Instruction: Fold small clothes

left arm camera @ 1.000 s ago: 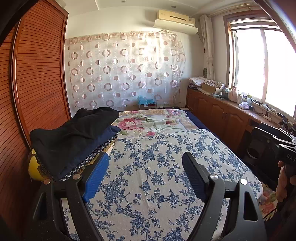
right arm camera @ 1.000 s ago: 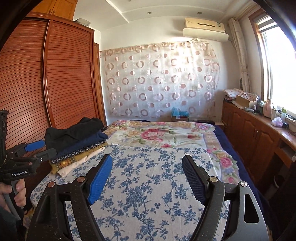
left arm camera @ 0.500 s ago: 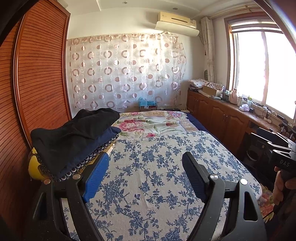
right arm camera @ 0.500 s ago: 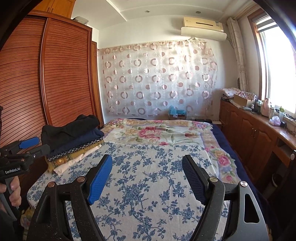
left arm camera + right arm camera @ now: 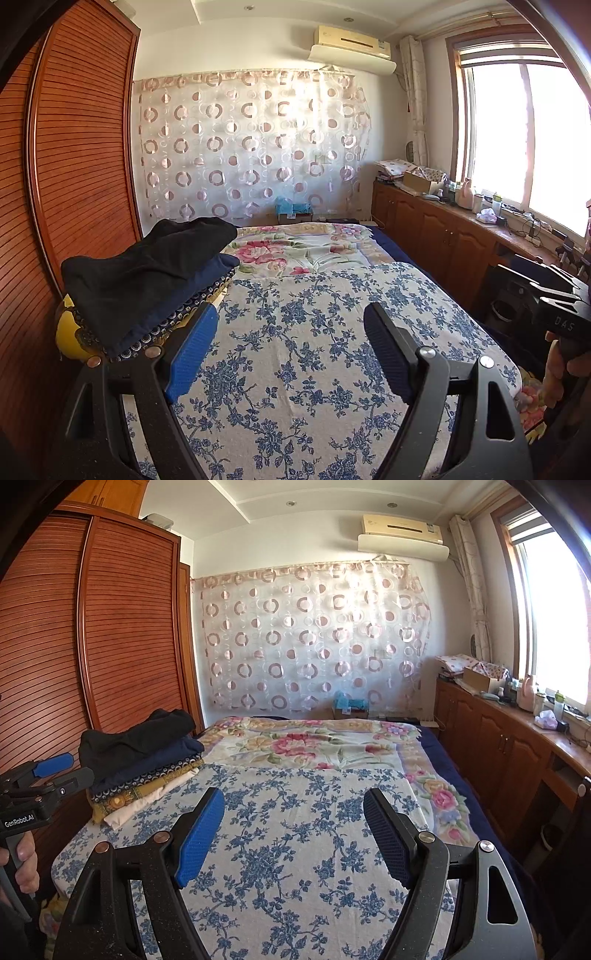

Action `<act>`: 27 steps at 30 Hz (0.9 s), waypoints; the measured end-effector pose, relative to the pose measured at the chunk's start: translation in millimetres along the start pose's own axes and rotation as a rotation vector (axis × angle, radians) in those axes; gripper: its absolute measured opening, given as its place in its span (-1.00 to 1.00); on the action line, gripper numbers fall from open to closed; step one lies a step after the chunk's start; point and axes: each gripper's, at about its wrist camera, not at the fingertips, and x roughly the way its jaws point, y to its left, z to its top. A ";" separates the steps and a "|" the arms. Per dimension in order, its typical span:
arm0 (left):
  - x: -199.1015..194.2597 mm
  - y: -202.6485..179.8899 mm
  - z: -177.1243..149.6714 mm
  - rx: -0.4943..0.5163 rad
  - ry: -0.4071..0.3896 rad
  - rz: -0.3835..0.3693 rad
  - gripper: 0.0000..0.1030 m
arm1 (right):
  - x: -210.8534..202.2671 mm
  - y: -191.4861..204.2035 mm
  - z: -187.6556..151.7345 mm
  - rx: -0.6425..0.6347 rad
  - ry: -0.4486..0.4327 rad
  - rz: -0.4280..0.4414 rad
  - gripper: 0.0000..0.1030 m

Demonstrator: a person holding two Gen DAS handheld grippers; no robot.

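A stack of folded clothes (image 5: 147,273), black on top, then navy, patterned and yellow, lies at the left edge of the bed; it also shows in the right wrist view (image 5: 144,753). My left gripper (image 5: 290,343) is open and empty, held above the blue-flowered sheet (image 5: 314,350), just right of the stack. My right gripper (image 5: 293,827) is open and empty above the same sheet (image 5: 295,834), well right of the stack. The left gripper (image 5: 48,775) shows at the left edge of the right wrist view.
A wooden slatted wardrobe (image 5: 92,627) runs along the left of the bed. A wooden cabinet counter (image 5: 517,731) with bottles and boxes runs under the window on the right. A rose-patterned blanket (image 5: 314,746) covers the far half of the bed. A curtain (image 5: 314,638) hangs behind.
Both grippers have drawn back and tilted up a little, so the bed sits lower in both views. Both stay open and empty. The clothes stack has not moved.
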 end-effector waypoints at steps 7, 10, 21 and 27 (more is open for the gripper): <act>-1.3 -0.3 0.6 -0.001 -0.003 -0.002 0.59 | -2.6 -7.4 0.2 -0.002 -0.006 0.007 0.54; -2.2 -1.7 1.7 0.001 -0.005 -0.001 0.59 | -3.0 -10.0 -0.9 -0.004 -0.007 0.009 0.54; -2.2 -2.2 0.9 0.000 -0.007 -0.002 0.59 | -3.7 -16.8 -2.0 -0.006 -0.010 0.013 0.54; -1.9 -2.4 0.2 0.000 -0.007 -0.001 0.59 | -4.0 -20.1 -2.1 -0.006 -0.011 0.015 0.54</act>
